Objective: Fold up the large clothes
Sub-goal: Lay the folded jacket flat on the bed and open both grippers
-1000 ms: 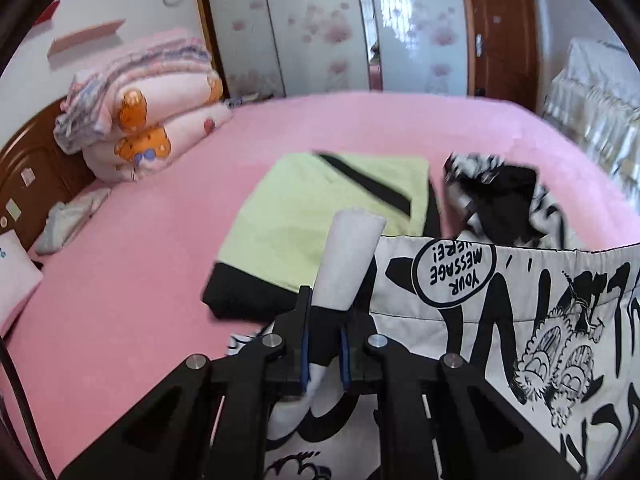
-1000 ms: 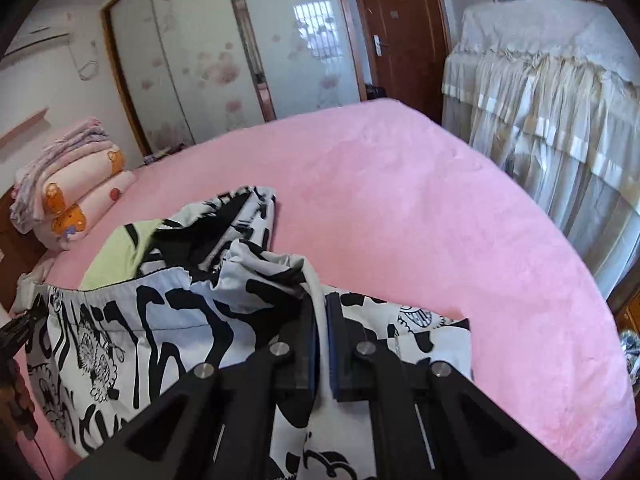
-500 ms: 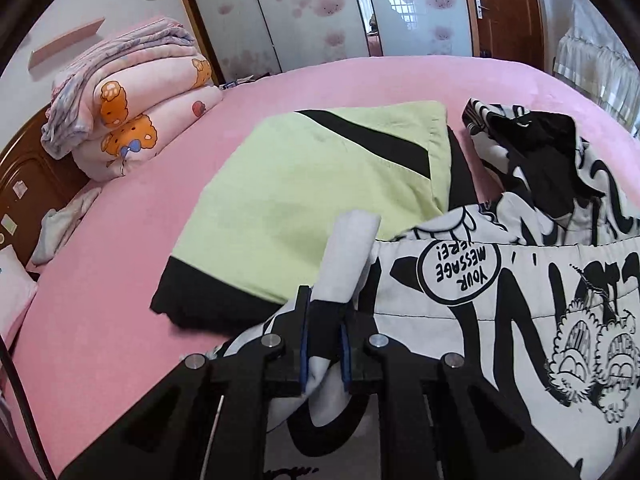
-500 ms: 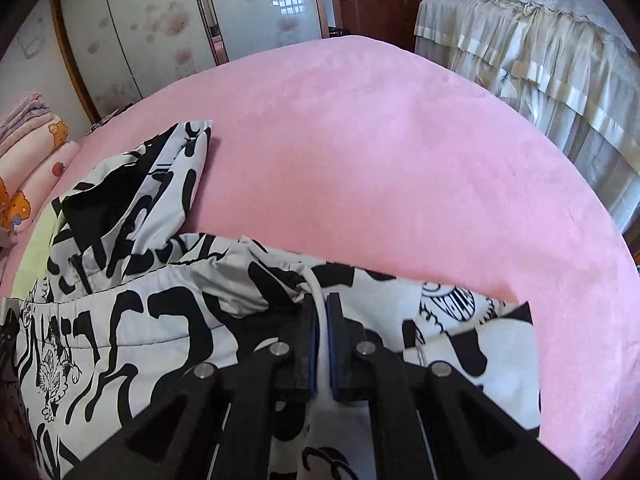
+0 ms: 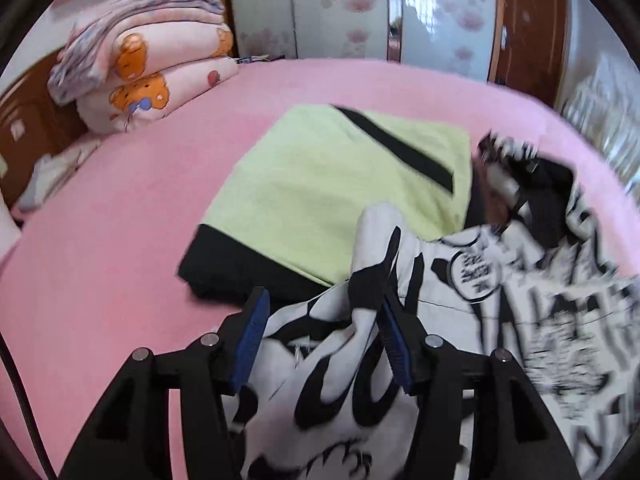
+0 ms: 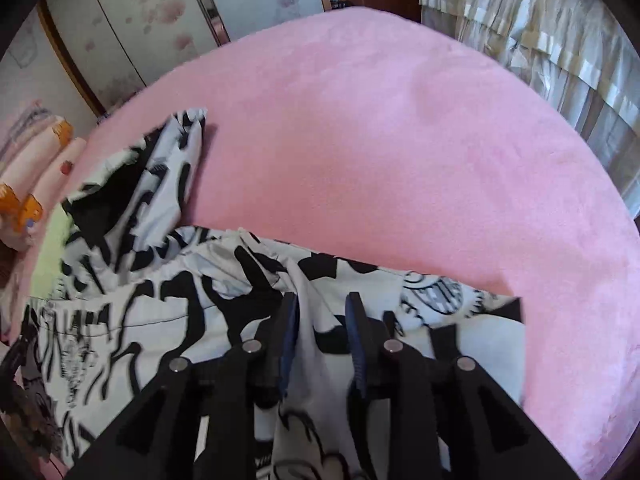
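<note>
While flat: two claws (image 5: 322,312) (image 6: 320,316), one garment (image 5: 500,320).

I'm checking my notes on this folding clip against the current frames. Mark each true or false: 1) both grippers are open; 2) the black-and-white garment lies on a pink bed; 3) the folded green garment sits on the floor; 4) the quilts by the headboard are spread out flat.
1) Left gripper and right gripper are open: true.
2) The black-and-white garment lies on the pink bed: true.
3) False: the folded green garment lies on the bed.
4) False: the quilts are folded and stacked.
</note>
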Motion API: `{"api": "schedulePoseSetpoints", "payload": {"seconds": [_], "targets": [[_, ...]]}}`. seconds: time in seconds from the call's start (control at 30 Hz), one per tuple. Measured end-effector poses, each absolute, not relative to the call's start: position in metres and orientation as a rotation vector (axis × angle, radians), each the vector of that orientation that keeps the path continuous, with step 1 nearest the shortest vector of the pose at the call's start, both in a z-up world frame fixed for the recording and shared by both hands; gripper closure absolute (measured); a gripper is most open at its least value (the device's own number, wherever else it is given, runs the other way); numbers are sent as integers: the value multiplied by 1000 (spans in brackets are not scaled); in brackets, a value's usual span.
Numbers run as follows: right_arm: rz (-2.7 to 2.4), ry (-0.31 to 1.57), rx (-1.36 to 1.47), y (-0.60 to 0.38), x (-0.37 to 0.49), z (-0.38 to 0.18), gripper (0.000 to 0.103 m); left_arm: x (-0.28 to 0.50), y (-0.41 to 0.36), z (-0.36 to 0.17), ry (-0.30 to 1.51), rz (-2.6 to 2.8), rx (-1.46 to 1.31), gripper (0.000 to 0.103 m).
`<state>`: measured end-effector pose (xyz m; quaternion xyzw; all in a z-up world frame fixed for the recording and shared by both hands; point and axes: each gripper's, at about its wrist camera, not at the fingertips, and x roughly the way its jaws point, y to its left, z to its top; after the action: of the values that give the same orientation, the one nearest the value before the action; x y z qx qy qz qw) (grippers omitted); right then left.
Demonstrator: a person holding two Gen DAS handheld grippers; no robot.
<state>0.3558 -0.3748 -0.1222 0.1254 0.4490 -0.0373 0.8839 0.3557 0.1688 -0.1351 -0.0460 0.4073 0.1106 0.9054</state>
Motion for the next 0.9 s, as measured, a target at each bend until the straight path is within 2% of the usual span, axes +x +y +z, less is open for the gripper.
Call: {"api": "schedulePoseSetpoints", "payload": {"seconds": [0.03,0.13,0.27,0.4,0.5,0.53,0.57,0.67,0.7,0.73,0.77,0.83,0.9], "targets": [[-84,903,259,-371,347,-115,69,346,165,-129,826,221,-107,49],[-5,888,249,-335,335,-107,69,329,131,-128,828,143,-75,47],[164,936,188,-248,325,-114,69,314,88,-148,879,107,-28,47],[228,936,6,-181,302,-132,69,299,72,-180,920,139,55,45],[196,919,-71,-187,296,-148,66,294,95,-189,911,184,89,42],[206,915,-61,-201,295,-151,54,291,108,-190,904,179,80,42],[185,912,-57,-215,294,-153,48,290,117,-190,900,176,70,42],[-50,904,-139,-271,296,-155,48,282,152,-190,893,197,60,43],[-71,906,-120,-295,296,-157,53,279,161,-191,889,205,68,43],[-45,916,-62,-320,294,-157,83,276,167,-191,888,219,80,42],[-41,931,-18,-340,292,-158,103,273,177,-193,888,258,90,38],[-35,927,56,-374,284,-154,103,271,195,-196,893,270,39,27],[-61,905,44,-389,275,-151,103,268,213,-202,911,254,-56,27]]}}
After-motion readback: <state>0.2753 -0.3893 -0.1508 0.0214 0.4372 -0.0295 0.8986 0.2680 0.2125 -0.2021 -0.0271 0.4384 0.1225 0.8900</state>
